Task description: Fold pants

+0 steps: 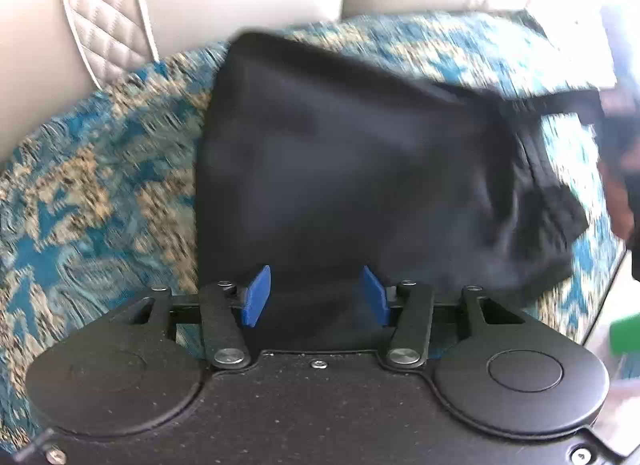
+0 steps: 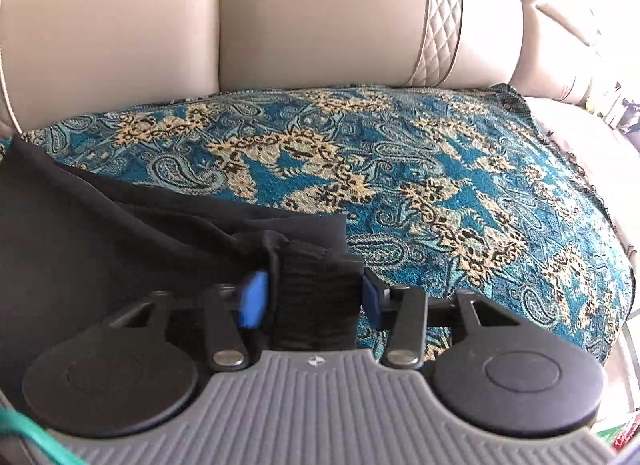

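Black pants (image 1: 340, 165) lie folded into a squarish block on a blue and gold patterned cloth (image 1: 100, 185). My left gripper (image 1: 316, 297) hovers over their near edge, its blue pads (image 1: 256, 297) apart and pressing on nothing. At the block's right side the ribbed waistband end (image 1: 560, 205) sticks out toward a blurred dark shape at the frame edge. In the right wrist view the pants (image 2: 100, 233) fill the left side. Their ribbed waistband (image 2: 312, 265) stands between the pads of my right gripper (image 2: 314, 299) and fills the gap from pad to pad.
The patterned cloth (image 2: 440, 169) covers a sofa seat, with the beige leather backrest (image 2: 320, 17) behind it. A green object (image 1: 626, 333) sits past the seat's right edge. A green cord (image 2: 32, 437) runs by my right gripper's body.
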Demonstrator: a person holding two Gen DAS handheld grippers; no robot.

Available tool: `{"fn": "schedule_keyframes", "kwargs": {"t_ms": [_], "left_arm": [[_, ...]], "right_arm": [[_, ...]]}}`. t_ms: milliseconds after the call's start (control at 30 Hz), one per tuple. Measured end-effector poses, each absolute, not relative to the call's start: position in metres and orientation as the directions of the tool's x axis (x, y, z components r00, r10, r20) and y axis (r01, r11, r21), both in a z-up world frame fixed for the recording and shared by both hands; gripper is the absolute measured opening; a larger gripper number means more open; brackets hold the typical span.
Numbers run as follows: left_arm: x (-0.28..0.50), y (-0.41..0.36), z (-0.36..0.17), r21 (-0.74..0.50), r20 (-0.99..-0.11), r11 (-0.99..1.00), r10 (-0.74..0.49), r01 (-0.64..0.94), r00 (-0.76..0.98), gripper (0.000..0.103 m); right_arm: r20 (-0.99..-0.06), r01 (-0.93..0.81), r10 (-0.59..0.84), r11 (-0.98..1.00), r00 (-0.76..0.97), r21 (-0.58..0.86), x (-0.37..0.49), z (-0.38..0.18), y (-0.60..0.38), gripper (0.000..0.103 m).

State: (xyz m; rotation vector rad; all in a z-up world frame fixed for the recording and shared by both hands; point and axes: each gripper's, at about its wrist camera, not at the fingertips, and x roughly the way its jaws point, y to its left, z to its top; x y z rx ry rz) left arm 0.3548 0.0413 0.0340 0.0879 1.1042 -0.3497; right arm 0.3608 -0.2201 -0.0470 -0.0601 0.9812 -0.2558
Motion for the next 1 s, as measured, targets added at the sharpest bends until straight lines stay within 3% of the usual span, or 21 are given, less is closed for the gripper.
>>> {"fn": "schedule_keyframes", "kwargs": {"t_ms": [67,167,300,400,1000], "left_arm": [[0.372,0.052,0.041,-0.107,-0.867,0.953,-0.228,0.282,0.442,0.061],[0.408,0.071,0.042,-0.095,-0.851,0.974,-0.188,0.208,0.491,0.064],[0.461,0.093,0.027,-0.179,-0.865,0.977,-0.212,0.116,0.455,0.064],[0.487,0.098,0.015,-0.232,-0.874,0.968,-0.250,0.095,0.416,0.064],[0.524,0.078,-0.008,-0.226,-0.880,0.954,-0.287,0.198,0.379,0.089]], "right_arm": [[-0.823,0.187,-0.193,0.976,0.535,-0.108,0.360,-0.046,-0.233,0.088],[-0.854,0.188,-0.111,0.982,0.508,-0.015,0.361,-0.049,-0.255,0.091],[-0.888,0.162,0.022,0.981,0.459,0.108,0.365,-0.057,-0.279,0.090],[-0.892,0.132,0.067,0.981,0.447,0.140,0.371,-0.061,-0.282,0.082],[-0.871,0.009,0.202,0.973,0.447,0.230,0.388,-0.071,-0.283,0.076]]}}
